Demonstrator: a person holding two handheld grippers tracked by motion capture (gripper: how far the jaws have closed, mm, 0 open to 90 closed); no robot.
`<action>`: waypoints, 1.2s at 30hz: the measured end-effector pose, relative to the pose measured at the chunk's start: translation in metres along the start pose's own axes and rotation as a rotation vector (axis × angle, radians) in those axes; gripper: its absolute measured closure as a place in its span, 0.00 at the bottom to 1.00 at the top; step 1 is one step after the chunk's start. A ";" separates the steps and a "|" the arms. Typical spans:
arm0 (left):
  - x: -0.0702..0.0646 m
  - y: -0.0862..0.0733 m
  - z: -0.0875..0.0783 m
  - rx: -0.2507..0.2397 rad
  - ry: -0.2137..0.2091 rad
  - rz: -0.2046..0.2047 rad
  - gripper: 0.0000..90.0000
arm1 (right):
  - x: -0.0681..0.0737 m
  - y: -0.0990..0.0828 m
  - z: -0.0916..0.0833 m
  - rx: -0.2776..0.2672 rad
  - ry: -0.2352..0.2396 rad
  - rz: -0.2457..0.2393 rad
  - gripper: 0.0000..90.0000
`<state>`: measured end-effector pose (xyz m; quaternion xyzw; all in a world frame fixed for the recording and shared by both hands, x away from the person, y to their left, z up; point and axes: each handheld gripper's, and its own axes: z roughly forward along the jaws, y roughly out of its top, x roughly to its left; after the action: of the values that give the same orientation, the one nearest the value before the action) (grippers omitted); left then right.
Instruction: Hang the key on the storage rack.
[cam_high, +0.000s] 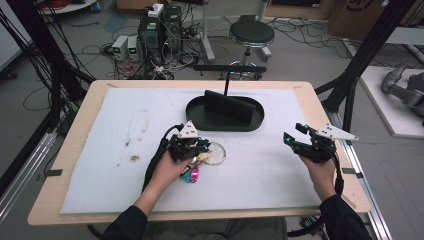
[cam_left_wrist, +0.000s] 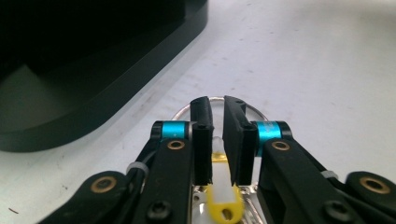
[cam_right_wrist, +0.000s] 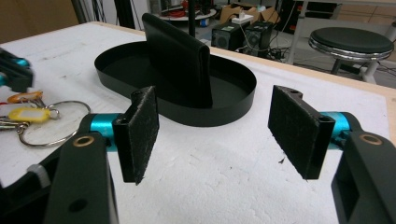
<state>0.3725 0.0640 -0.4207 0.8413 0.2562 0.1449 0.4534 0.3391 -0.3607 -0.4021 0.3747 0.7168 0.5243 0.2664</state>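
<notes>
Black wallet (cam_right_wrist: 180, 58) upright in oval black tray (cam_right_wrist: 233, 109), keys (cam_high: 200, 161) outside.

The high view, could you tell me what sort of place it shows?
Probably a robotics lab: a white-padded wooden table under a black frame, computer towers with tangled cables on the floor, and a black round stool.

Black oval tray (cam_high: 197, 116), round stool (cam_high: 251, 34)
</notes>
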 end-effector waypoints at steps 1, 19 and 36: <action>0.003 -0.001 0.004 0.017 0.012 -0.021 0.79 | 0.000 0.000 0.000 0.001 0.001 -0.002 0.38; 0.013 -0.010 0.030 0.161 0.082 -0.055 0.89 | -0.002 -0.001 0.001 0.002 0.005 0.006 0.38; 0.006 0.001 0.002 -0.010 -0.003 -0.041 0.96 | -0.002 0.000 -0.001 -0.009 0.005 0.012 0.38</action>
<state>0.3791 0.0657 -0.4214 0.8338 0.2718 0.1356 0.4609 0.3394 -0.3627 -0.4019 0.3764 0.7129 0.5300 0.2631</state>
